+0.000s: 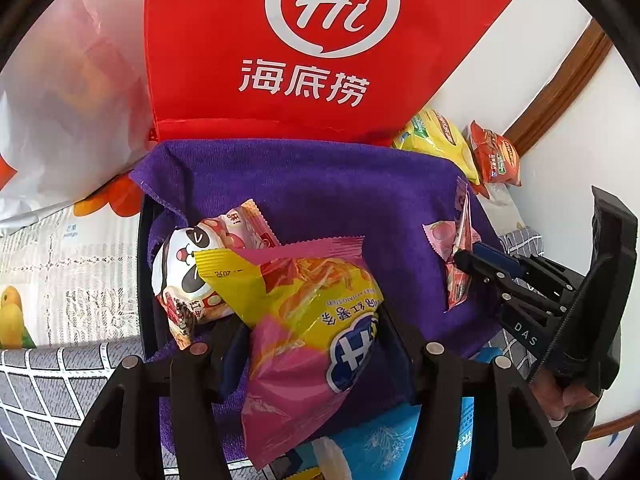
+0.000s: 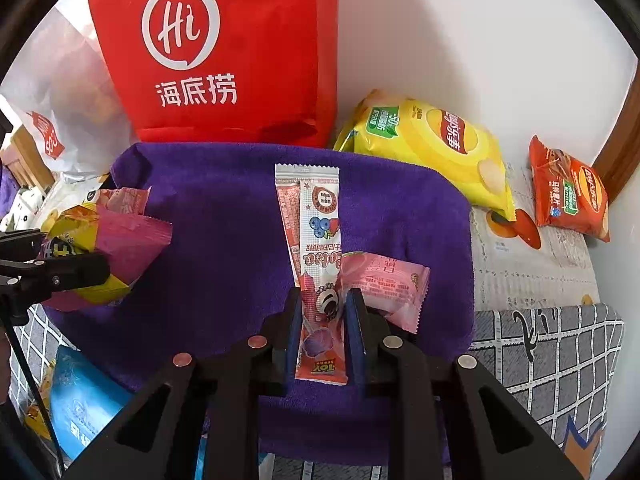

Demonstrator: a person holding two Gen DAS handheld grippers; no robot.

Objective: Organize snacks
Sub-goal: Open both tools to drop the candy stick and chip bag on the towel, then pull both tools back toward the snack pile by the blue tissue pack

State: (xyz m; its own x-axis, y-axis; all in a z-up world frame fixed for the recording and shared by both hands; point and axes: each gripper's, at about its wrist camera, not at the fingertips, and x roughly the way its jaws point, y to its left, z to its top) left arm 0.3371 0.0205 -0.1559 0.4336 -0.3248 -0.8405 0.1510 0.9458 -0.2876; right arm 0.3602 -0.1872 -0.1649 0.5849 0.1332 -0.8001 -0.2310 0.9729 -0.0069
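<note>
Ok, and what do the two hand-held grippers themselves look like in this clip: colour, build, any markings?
Both are matte black plastic with angular linkage arms and round silver pivot pins. The right hand-held gripper has blue pads lining its fingers, and its body reads "DAS" in white in the left wrist view. The left hand-held gripper looks alike. No cables show.

Snacks on a towel, bags behind it

A towel lies in the middle. On it rests a long stick pack, and a small flat pack lies just to its right, touching it. A tall shopping bag stands behind the towel. Right of that bag sits a big chip bag, and a small chip bag lies farther right. At the towel's left side are a sweet potato stick bag and, behind it, a panda snack pack.
</note>
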